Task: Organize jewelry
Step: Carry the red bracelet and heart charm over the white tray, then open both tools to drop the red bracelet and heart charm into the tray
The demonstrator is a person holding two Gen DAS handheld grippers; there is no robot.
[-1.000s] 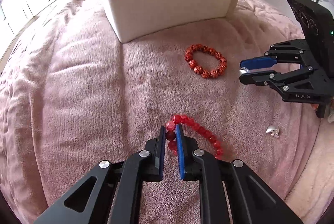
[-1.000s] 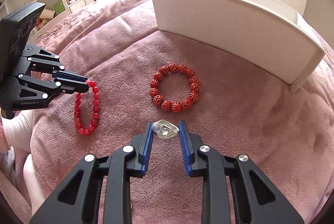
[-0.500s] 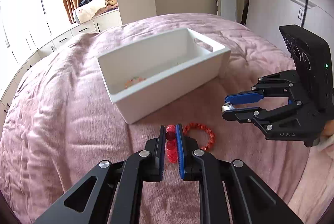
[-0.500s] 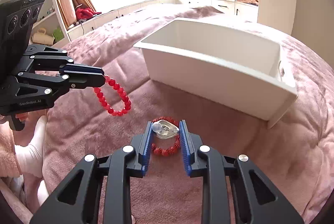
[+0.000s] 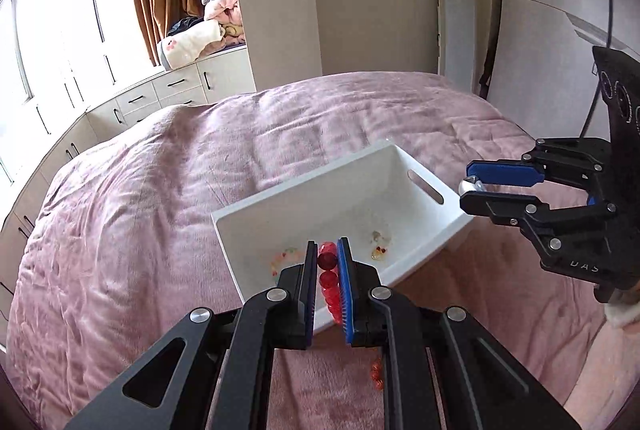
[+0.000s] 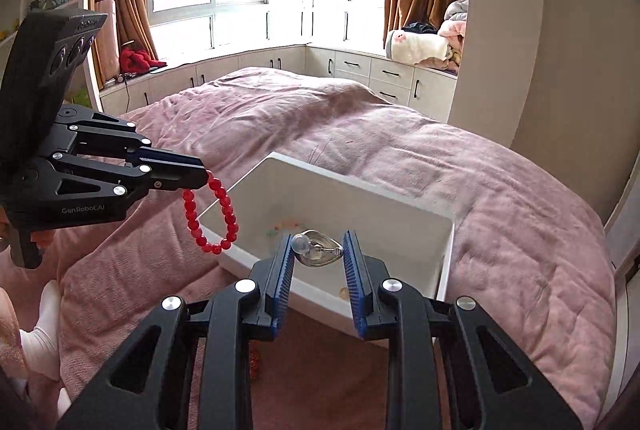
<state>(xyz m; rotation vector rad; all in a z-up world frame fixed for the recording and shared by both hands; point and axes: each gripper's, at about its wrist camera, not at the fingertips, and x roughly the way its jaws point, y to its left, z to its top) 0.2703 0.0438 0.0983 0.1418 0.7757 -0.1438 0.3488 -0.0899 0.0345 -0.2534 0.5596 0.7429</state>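
My left gripper (image 5: 328,254) is shut on a red bead bracelet (image 5: 329,280) and holds it in the air over the near wall of the white box (image 5: 424,262). In the right wrist view the bracelet (image 6: 212,218) hangs as a loop from the left gripper (image 6: 202,179). My right gripper (image 6: 318,248) is shut on a silver heart-shaped piece (image 6: 318,253), also held above the white box (image 6: 360,185); it also shows in the left wrist view (image 5: 468,185). Small jewelry pieces (image 5: 378,244) lie on the box floor.
The box sits on a pink blanket (image 5: 140,213) covering a bed. An orange carved-bead bracelet (image 5: 376,376) lies on the blanket just below the box, mostly hidden behind my left gripper. White drawers (image 6: 384,73) and windows lie beyond the bed.
Both grippers have risen from the blanket with their pieces and moved forward over the white box. The orange bracelet stayed on the blanket.
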